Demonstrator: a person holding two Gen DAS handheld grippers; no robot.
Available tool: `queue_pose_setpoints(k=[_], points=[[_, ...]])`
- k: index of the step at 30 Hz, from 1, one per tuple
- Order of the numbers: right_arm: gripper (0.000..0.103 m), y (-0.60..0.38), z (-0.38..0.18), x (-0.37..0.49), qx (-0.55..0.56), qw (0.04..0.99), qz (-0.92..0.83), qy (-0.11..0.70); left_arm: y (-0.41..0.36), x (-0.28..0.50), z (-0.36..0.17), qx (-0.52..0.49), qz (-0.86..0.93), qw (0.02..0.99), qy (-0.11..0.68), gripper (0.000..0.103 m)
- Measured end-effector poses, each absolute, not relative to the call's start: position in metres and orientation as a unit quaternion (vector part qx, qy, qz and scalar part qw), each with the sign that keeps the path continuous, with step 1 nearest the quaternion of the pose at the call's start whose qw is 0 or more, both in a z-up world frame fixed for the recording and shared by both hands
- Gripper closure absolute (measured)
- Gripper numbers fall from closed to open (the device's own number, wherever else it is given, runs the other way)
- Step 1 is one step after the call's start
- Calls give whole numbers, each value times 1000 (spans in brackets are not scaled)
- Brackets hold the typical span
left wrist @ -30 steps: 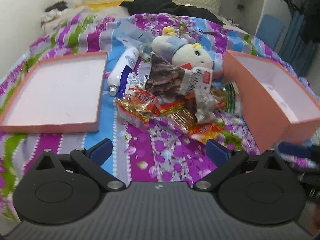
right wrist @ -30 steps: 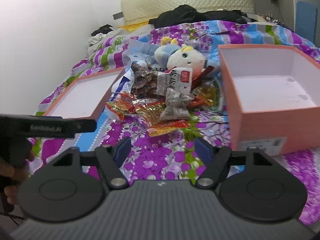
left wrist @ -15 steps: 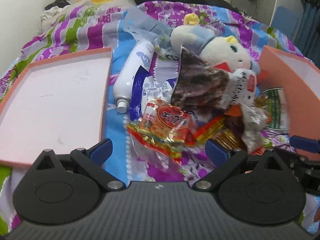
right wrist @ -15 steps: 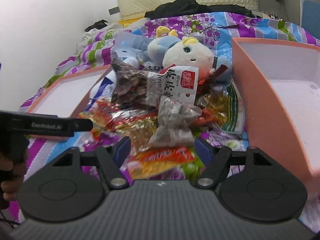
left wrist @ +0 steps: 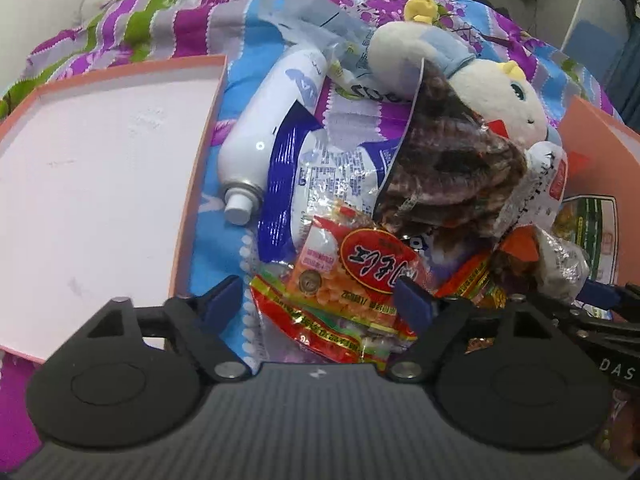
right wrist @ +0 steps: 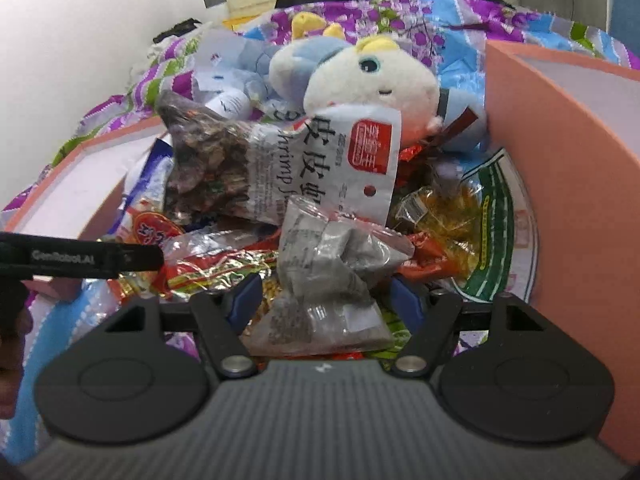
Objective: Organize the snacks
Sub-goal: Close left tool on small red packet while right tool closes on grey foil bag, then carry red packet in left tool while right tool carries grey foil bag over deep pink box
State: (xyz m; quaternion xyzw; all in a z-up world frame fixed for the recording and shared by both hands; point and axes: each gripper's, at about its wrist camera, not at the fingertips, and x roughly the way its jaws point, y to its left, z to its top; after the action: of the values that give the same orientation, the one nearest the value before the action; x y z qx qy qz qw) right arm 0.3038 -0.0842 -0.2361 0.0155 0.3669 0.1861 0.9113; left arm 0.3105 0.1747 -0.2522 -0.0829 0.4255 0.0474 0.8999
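A heap of snack packets lies on the flowered bedspread (left wrist: pixel 160 32). My left gripper (left wrist: pixel 318 300) is low over the heap's near left side. Its jaws are closing around a red and orange snack packet (left wrist: pixel 352 268). The left pad still stands clear of it. My right gripper (right wrist: pixel 324 300) is open, with a clear packet of grey snacks (right wrist: pixel 328 280) lying between its fingers, untouched by the pads. Behind them sit a dark dried-snack bag (right wrist: pixel 208 168) with a white shrimp label (right wrist: pixel 352 152), and a blue and white packet (left wrist: pixel 332 168).
A shallow pink lid (left wrist: pixel 100 168) lies at the left and a deep pink box (right wrist: pixel 560 160) stands at the right. A plush toy (right wrist: pixel 372 84) and a white spray can (left wrist: pixel 272 128) rest among the snacks. A green-rimmed packet (right wrist: pixel 496 232) leans by the box.
Both grippers have come forward and down onto the snack heap, which now fills both views. The left jaws have narrowed around the red and orange packet. The right jaws kept their width.
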Motion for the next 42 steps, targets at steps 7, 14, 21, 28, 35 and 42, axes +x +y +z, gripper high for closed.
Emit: queue_pose_setpoints(k=[7, 14, 21, 28, 35, 42], points=[[43, -82, -235, 303, 3, 910, 182, 373, 169, 305, -254, -102, 49, 895, 431, 59], [50, -88, -227, 291, 10, 909, 181, 375, 163, 290, -245, -108, 54, 893, 434, 88], [51, -97, -210, 270, 11, 909, 182, 374, 149, 266, -216, -106, 54, 899, 421, 96], [52, -108, -189, 238, 2, 912, 187, 366, 132, 229, -190, -123, 57, 899, 416, 100], [52, -121, -171, 199, -5, 913, 196, 358, 113, 181, -159, -132, 70, 908, 392, 100], [52, -137, -157, 169, -1, 913, 198, 357, 93, 145, -133, -152, 64, 910, 380, 101]])
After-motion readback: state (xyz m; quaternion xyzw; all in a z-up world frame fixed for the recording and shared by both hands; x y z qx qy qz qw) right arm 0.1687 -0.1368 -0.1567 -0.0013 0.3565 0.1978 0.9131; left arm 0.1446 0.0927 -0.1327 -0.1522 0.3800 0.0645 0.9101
